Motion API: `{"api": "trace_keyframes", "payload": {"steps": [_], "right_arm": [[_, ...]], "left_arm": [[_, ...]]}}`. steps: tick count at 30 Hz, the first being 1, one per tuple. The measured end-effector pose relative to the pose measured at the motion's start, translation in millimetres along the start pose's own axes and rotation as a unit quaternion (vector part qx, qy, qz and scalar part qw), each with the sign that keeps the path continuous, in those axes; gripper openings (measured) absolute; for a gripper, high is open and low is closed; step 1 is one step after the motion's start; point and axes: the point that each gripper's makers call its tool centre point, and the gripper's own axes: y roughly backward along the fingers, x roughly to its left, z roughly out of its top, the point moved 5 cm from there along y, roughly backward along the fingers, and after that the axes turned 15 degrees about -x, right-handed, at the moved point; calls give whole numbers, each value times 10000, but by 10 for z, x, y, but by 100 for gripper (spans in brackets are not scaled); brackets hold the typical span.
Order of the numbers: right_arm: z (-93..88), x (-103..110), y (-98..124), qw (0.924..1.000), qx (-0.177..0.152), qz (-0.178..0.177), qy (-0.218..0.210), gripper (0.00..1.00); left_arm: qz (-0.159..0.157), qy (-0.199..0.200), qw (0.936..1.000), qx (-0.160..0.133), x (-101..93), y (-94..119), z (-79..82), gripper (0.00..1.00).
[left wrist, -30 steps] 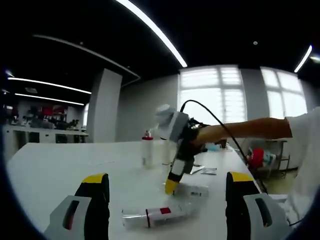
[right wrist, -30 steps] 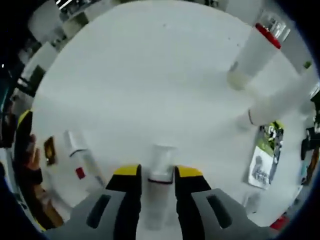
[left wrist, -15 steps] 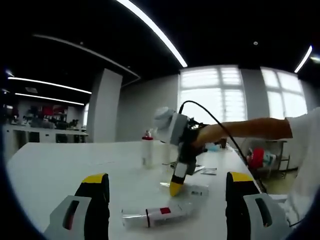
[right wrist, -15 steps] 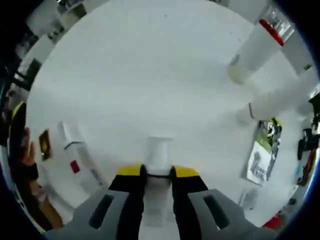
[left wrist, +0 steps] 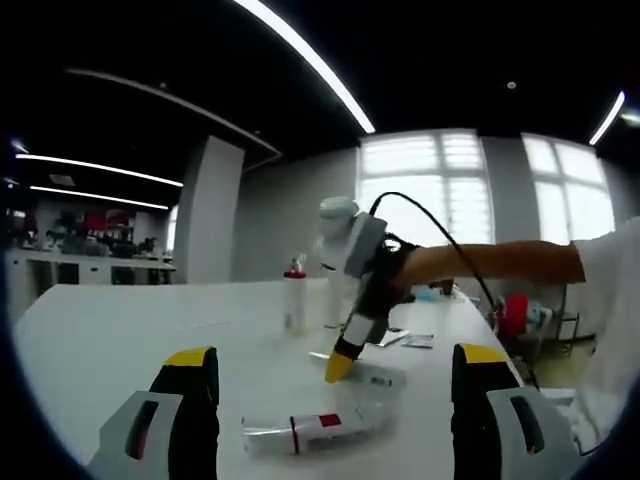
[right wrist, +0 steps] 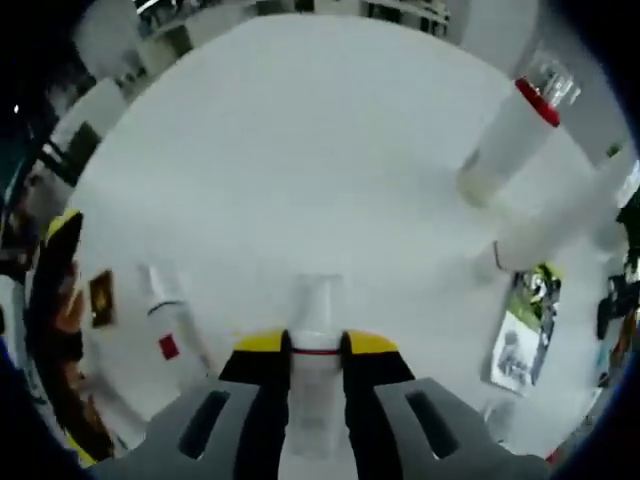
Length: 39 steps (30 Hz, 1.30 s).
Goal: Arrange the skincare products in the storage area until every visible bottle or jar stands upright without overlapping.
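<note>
Dim and soft-focus in the left gripper view, backlit by bright blown-out grid windows (left wrist: 425, 185) and long white ceiling strip lights (left wrist: 305, 62). Brighter, evenly lit, blurred, edge-warped across the white matte tabletop (right wrist: 280, 150).

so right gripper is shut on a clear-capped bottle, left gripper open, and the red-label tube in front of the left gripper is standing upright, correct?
Not quite: the red-label tube lies flat on the table, as the left gripper view shows. The rest holds: the right gripper is shut on the clear-capped bottle, and the left gripper is open.
</note>
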Motion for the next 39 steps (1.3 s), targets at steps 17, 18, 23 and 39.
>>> {"api": "trace_keyframes", "payload": {"steps": [17,18,23,39], "right_arm": [[204,126,468,9321,-3591,103,466,18],[224,125,513,9197,-3879,23,614,18],[306,156,603,8793,-4722,52,618,18],[390,111,414,8019,-5944,498,-336,18]], "left_arm": [[44,14,9999,142,10,-42,-84,100],[37,-60,9999,143,18,-49,-85,100],[50,-102,9999,88,21,-91,-90,100],[939,-931,9895,585,301,-694,-280,83]]}}
